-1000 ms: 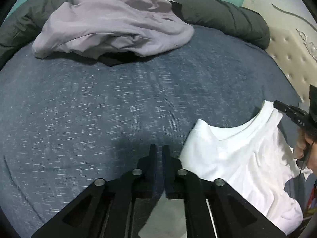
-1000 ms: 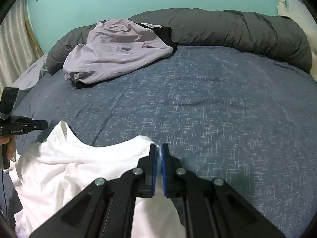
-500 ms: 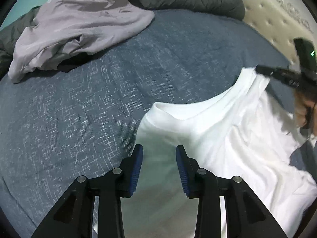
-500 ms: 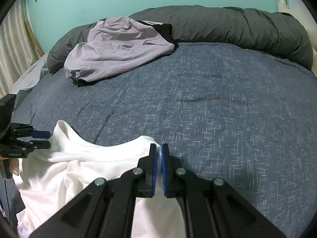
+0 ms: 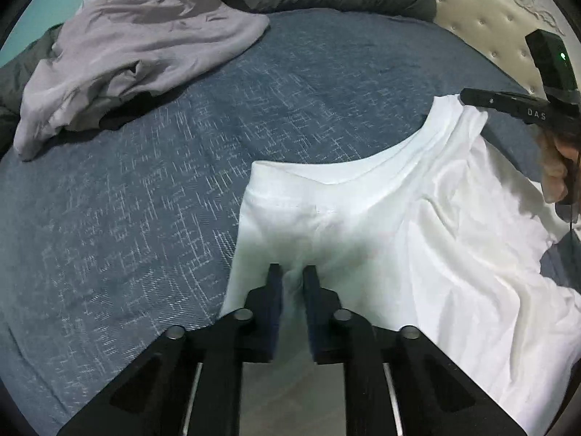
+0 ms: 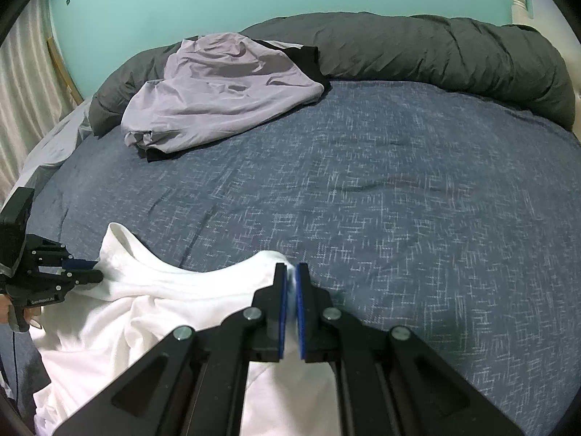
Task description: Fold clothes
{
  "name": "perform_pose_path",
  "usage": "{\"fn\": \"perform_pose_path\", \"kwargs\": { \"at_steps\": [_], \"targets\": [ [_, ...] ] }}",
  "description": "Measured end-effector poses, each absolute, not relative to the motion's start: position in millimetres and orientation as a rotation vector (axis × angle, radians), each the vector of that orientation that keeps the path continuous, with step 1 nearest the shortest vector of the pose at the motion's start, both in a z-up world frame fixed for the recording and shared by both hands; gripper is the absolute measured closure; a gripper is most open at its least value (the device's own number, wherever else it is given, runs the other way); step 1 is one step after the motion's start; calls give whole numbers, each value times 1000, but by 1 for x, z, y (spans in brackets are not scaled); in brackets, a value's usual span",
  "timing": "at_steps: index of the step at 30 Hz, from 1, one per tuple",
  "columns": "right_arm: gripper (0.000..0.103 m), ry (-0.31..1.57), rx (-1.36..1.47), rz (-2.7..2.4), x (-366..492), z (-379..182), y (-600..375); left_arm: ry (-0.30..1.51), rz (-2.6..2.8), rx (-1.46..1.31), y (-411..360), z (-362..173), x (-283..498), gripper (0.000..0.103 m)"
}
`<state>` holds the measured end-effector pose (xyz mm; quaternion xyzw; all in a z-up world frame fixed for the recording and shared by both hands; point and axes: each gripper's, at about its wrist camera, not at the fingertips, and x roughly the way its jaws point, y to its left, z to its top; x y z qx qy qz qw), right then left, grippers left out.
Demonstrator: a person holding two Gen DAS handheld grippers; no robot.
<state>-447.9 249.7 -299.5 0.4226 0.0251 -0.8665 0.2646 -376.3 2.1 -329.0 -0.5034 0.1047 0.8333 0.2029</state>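
Hand-held gripper pair, left [image 5: 292, 272] just closing and right [image 6: 290, 272] clamped, pinch the white shirt [image 5: 417, 225]'s shoulders; no fold looks made yet.

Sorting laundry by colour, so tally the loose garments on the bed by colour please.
White: 1, the white shirt, pinched by left gripper and right gripper
Lavender: 1, the lavender garment
Black: 1, the black garment under it
Total: 3

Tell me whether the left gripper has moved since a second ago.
Yes. The left gripper has shifted right onto the white shirt, jaws just closing on its shoulder; the lavender garment stayed put.
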Motion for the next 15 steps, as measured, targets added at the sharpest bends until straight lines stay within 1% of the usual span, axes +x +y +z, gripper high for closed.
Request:
{"fn": "perform_pose_path", "kwargs": {
  "at_steps": [3, 8, 11, 15],
  "targets": [
    [99, 51, 1128, -2341, -447, -296, 251, 344, 2369, -1348, 1, -317, -372, 97],
    [99, 18, 1087, -2340, -447, -282, 251, 176, 2451, -1290, -26, -283, -384, 98],
    [99, 45, 1053, -2358, -451, -267, 243, 144, 2502, -1290, -36, -270, -398, 99],
    [99, 58, 1012, -2394, -465, -250, 235, -26, 2542, -1287, -53, -248, -426, 99]
  ]
}}
